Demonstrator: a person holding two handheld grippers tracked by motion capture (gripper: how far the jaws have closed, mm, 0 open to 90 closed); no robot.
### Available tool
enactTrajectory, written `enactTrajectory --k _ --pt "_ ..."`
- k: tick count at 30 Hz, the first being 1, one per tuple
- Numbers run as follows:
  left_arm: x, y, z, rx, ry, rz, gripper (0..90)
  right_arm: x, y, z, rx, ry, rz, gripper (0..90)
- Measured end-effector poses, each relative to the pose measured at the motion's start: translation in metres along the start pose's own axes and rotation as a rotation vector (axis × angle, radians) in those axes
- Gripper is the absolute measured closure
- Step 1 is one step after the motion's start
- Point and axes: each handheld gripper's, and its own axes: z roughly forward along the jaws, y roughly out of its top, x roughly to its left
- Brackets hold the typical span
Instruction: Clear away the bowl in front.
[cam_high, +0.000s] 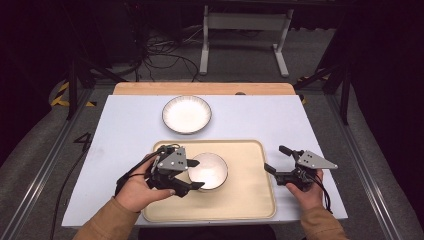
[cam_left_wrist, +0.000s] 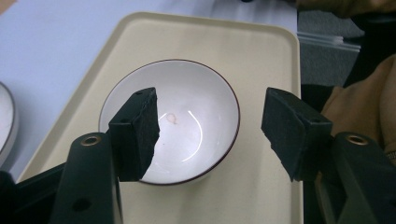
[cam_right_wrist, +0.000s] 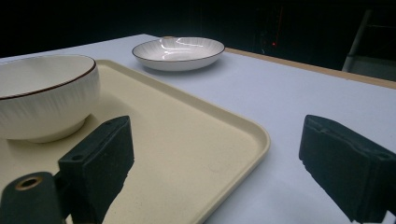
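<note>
Bench: pale blue-white rectangular top (cam_high: 125, 125) with a bare wooden strip along its far edge.
Tray: beige rectangular plastic tray (cam_high: 245, 200) on the near middle of the bench.
Bowl: white ribbed ceramic bowl with a dark rim (cam_high: 212, 170), upright on the tray, left of the tray's centre.
Plate: white shallow ceramic plate (cam_high: 187, 114), on the bench beyond the tray, apart from it.
Left tongs (cam_high: 192, 175): wide, one pad over the bowl's mouth, nothing gripped.
Right tongs (cam_high: 275, 159): wide, empty, just off the tray's right edge.
Room: dark; grey floor, loose cables and a white frame beyond the bench.
</note>
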Motion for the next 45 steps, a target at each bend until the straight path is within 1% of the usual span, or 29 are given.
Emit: enactTrajectory --k 2,3,5,9,12,13,14,15,19,20,21,22,23,25,27,28,29,30,32,33,35,36,37,40,41,44,45 --pt "0.000 -0.005 -0.005 -0.024 0.021 -0.016 35.9 0.000 0.000 0.000 -0.001 0.000 0.002 11.0" --pt "0.000 -0.005 -0.005 -0.024 0.021 -0.016 35.4 0.000 0.000 0.000 -0.001 0.000 0.002 11.0" --pt "0.001 -0.012 -0.012 -0.043 0.047 -0.039 34.9 0.000 0.000 0.000 0.000 0.002 0.005 11.0" --pt "0.003 -0.026 -0.025 -0.101 0.088 -0.079 34.1 -0.001 0.000 0.000 -0.002 -0.001 0.012 10.7" --pt "0.005 -0.035 -0.032 -0.141 0.112 -0.104 33.9 -0.001 0.000 -0.001 -0.004 -0.004 0.011 10.2" --pt "0.005 -0.035 -0.032 -0.141 0.112 -0.104 33.7 -0.001 0.000 -0.001 -0.003 -0.005 0.011 10.1" --pt "0.005 -0.039 -0.034 -0.158 0.120 -0.115 33.4 -0.001 0.000 -0.001 -0.004 -0.006 0.011 9.9" --pt "0.006 -0.046 -0.038 -0.197 0.139 -0.131 33.1 -0.001 0.000 -0.001 -0.004 -0.007 0.012 9.8" --pt "0.007 -0.056 -0.043 -0.239 0.167 -0.153 32.5 -0.001 0.000 -0.001 -0.005 -0.008 0.012 9.6" --pt "0.007 -0.056 -0.043 -0.239 0.167 -0.153 32.1 -0.001 0.000 -0.001 -0.005 -0.008 0.012 9.6" --pt "0.008 -0.059 -0.044 -0.259 0.183 -0.160 31.9 -0.001 0.000 -0.001 -0.006 -0.009 0.013 9.5" --pt "0.008 -0.061 -0.045 -0.268 0.189 -0.166 31.9 -0.001 0.000 -0.001 -0.006 -0.009 0.014 9.3" --pt "0.008 -0.066 -0.047 -0.290 0.200 -0.176 31.5 -0.001 0.000 -0.001 -0.006 -0.009 0.014 9.2" --pt "0.009 -0.070 -0.049 -0.289 0.210 -0.187 29.4 -0.001 0.000 -0.001 -0.007 -0.009 0.014 9.1" --pt "0.010 -0.071 -0.049 -0.283 0.217 -0.187 26.6 -0.001 0.000 -0.001 -0.007 -0.009 0.015 9.0" --pt "0.010 -0.074 -0.050 -0.297 0.218 -0.205 25.4 -0.001 0.000 -0.001 -0.007 -0.008 0.015 9.0" --pt "0.010 -0.074 -0.050 -0.297 0.218 -0.205 24.4 -0.001 0.000 -0.001 -0.008 -0.008 0.016 9.0" --pt "0.010 -0.076 -0.051 -0.303 0.228 -0.213 23.7 -0.001 0.000 -0.001 -0.009 -0.008 0.017 8.8" --pt "0.010 -0.077 -0.052 -0.301 0.233 -0.212 21.6 -0.001 0.000 -0.001 -0.010 -0.007 0.016 8.8" --pt "0.011 -0.080 -0.053 -0.299 0.249 -0.216 20.5 -0.001 0.000 -0.001 -0.011 -0.007 0.015 8.8" --pt "0.012 -0.084 -0.054 -0.291 0.266 -0.220 18.7 -0.001 0.000 -0.001 -0.011 -0.007 0.015 8.8" --pt "0.012 -0.084 -0.054 -0.291 0.266 -0.220 17.7 -0.001 0.000 -0.001 -0.011 -0.007 0.015 8.8" --pt "0.013 -0.089 -0.054 -0.290 0.283 -0.231 16.7 -0.001 0.000 -0.001 -0.011 -0.008 0.015 8.5" --pt "0.015 -0.098 -0.055 -0.289 0.298 -0.259 15.7 0.000 0.000 -0.002 -0.013 -0.012 0.015 8.2" --pt "0.016 -0.101 -0.056 -0.290 0.306 -0.260 15.7 -0.001 0.000 -0.002 -0.014 -0.012 0.014 8.2" --pt "0.019 -0.112 -0.057 -0.295 0.327 -0.296 15.4 0.000 -0.001 -0.002 -0.019 -0.012 0.012 8.4" --pt "0.019 -0.112 -0.057 -0.295 0.327 -0.296 15.4 0.000 -0.001 -0.002 -0.019 -0.012 0.012 8.4"
